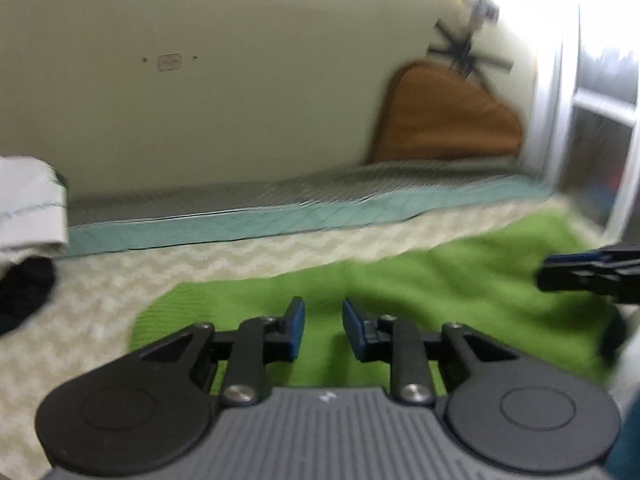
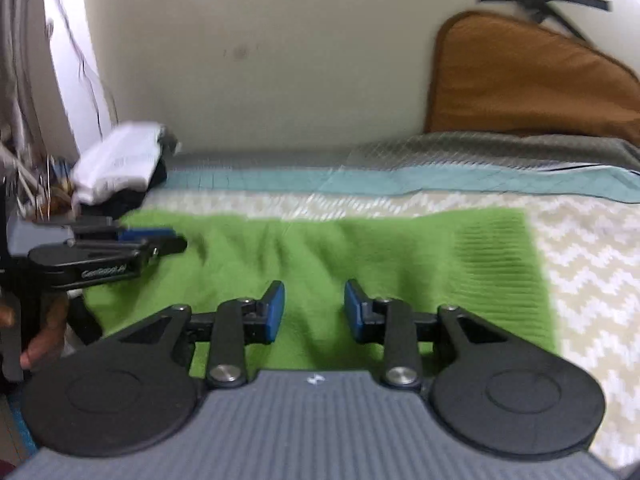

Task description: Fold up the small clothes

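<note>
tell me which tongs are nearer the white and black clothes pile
Left. The left tongs sit at the green garment's end just beside the clothes pile; the right tongs hover over the garment's middle, farther away.

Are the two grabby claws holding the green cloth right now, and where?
No, nothing is held. The left gripper and the right gripper both stand open over the green cloth, with only cloth showing in the gaps.

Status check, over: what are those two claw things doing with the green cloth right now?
Left gripper and right gripper: jaws open, empty, above the green cloth. Cloth spread flat, unfolded. Nothing in the way.
</note>
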The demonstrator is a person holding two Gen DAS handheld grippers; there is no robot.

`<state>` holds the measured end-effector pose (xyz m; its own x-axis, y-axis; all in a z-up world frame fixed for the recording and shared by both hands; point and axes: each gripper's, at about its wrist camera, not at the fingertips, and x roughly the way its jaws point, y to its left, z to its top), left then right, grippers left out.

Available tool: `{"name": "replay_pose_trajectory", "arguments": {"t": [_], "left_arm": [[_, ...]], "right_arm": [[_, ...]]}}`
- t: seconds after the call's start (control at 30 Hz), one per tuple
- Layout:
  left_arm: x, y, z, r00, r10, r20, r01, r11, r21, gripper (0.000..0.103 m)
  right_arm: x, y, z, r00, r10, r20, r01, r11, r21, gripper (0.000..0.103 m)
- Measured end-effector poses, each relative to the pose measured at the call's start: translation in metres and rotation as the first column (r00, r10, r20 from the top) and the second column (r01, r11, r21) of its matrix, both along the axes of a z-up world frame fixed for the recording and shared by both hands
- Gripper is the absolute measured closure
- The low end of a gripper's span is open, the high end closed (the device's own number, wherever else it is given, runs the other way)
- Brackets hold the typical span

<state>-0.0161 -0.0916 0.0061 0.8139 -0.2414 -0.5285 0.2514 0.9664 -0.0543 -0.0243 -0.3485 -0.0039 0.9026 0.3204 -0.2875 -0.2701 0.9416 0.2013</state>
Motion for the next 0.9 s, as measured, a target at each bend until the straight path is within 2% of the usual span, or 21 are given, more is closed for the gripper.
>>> {"name": "replay_pose_trajectory", "arguments": {"t": [0.13, 0.2, 0.3, 0.37, 0.43, 0.5, 0.67, 0.73, 0.8, 0.9], "left_arm": [[-0.003, -0.022, 0.011, 0.997, -0.075, 0.014, 0.075, 0.996, -0.053, 0.078], [0.003, -0.033, 0.007, 0.995, -0.101, -0.002, 0.101, 0.994, -0.042, 0.075], [0.011, -0.044, -0.016, 0.993, -0.102, -0.063, 0.103, 0.995, 0.012, 0.072], [0.006, -0.047, -0.023, 0.994, -0.106, -0.022, 0.107, 0.993, 0.05, 0.071], [0.004, -0.052, -0.023, 0.994, -0.107, -0.011, 0.107, 0.991, 0.078, 0.069], [0.004, -0.051, -0.024, 0.994, -0.108, -0.008, 0.108, 0.992, 0.071, 0.069], [0.001, -0.046, -0.023, 0.996, -0.09, 0.002, 0.09, 0.995, 0.05, 0.053], [-0.001, -0.044, -0.023, 0.996, -0.09, 0.007, 0.09, 0.995, 0.041, 0.053], [0.001, -0.043, -0.022, 0.996, -0.09, 0.005, 0.09, 0.995, 0.03, 0.053], [0.001, -0.042, -0.022, 0.996, -0.09, 0.006, 0.09, 0.996, 0.026, 0.053]], "right_arm": [[0.01, -0.018, 0.018, 0.991, -0.126, 0.046, 0.122, 0.99, 0.071, 0.067], [0.024, -0.027, 0.015, 0.982, -0.19, -0.003, 0.189, 0.977, 0.098, 0.064], [0.038, -0.038, -0.013, 0.961, -0.25, -0.116, 0.262, 0.959, 0.109, 0.064], [0.027, -0.047, -0.031, 0.969, -0.231, -0.085, 0.243, 0.954, 0.175, 0.064], [0.017, -0.048, -0.04, 0.973, -0.226, -0.054, 0.232, 0.951, 0.204, 0.064], [0.012, -0.048, -0.042, 0.972, -0.233, -0.043, 0.237, 0.947, 0.215, 0.064], [0.005, -0.051, -0.041, 0.969, -0.244, -0.022, 0.242, 0.94, 0.241, 0.064], [-0.002, -0.054, -0.041, 0.967, -0.254, -0.006, 0.247, 0.934, 0.258, 0.064], [-0.009, -0.056, -0.041, 0.963, -0.27, 0.02, 0.255, 0.929, 0.27, 0.056], [-0.013, -0.059, -0.042, 0.956, -0.292, 0.043, 0.268, 0.919, 0.288, 0.05]]}}
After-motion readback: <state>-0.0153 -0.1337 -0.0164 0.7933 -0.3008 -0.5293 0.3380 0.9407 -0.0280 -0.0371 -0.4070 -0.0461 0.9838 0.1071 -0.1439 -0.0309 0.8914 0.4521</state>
